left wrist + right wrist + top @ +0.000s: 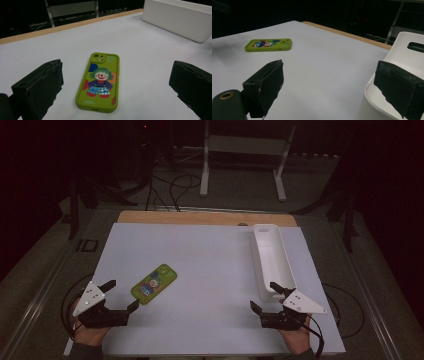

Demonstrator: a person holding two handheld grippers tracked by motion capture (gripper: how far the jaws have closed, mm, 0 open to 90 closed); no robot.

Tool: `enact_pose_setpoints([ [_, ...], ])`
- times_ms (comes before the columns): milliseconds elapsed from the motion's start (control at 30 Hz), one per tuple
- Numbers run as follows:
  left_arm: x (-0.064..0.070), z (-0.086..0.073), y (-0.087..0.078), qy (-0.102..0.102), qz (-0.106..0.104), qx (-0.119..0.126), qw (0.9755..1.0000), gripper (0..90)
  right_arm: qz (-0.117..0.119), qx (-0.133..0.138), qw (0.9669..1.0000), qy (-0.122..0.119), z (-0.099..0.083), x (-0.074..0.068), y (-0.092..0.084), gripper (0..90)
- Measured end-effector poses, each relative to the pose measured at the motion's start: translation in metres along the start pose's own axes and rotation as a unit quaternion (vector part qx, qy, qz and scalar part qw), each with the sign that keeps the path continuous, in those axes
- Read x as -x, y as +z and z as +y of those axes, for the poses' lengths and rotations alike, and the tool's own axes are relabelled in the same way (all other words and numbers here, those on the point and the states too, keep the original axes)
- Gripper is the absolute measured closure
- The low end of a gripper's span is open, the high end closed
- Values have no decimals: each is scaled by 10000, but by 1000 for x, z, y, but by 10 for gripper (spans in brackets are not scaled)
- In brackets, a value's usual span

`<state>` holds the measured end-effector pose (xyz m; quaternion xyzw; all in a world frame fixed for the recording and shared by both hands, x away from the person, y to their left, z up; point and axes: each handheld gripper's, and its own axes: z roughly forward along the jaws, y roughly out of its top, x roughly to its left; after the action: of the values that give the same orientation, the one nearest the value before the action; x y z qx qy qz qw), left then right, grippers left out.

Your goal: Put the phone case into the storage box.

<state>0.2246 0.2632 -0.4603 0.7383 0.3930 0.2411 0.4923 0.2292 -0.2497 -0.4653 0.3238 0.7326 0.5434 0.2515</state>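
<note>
High view: the left gripper [121, 294] rests near the desk's [210, 260] front left corner, jaws spread wide with nothing between them. The green phone [154, 283] lies flat just beyond its tips, apart from them, back side up. The right gripper [265, 296] sits near the front right corner, jaws also wide apart and empty; its far jaw is just at the near end of the white tray [287, 265], which runs along the right edge, and contact cannot be told.

Left gripper view: the phone [99, 82] lies ahead between the spread jaws, untouched; both jaws are cut off by the frame.

Right gripper view: the tray's [404, 55] near end sits behind the right jaw; the phone [268, 44] lies well off toward the far left.
</note>
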Motion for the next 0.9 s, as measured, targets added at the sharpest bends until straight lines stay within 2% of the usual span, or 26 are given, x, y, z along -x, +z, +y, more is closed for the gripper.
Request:
enact_pose_setpoints([
  [533,-1,2,-4,-87,45,29,9999,0,17,-9,10000,-27,0,-3,1,87],
  [700,-2,4,-4,-82,111,-23,9999,0,11,-6,10000,-9,1,-2,0,86],
  [900,-4,7,-3,-111,54,-95,9999,0,80,-38,10000,15,2,-1,1,86],
])
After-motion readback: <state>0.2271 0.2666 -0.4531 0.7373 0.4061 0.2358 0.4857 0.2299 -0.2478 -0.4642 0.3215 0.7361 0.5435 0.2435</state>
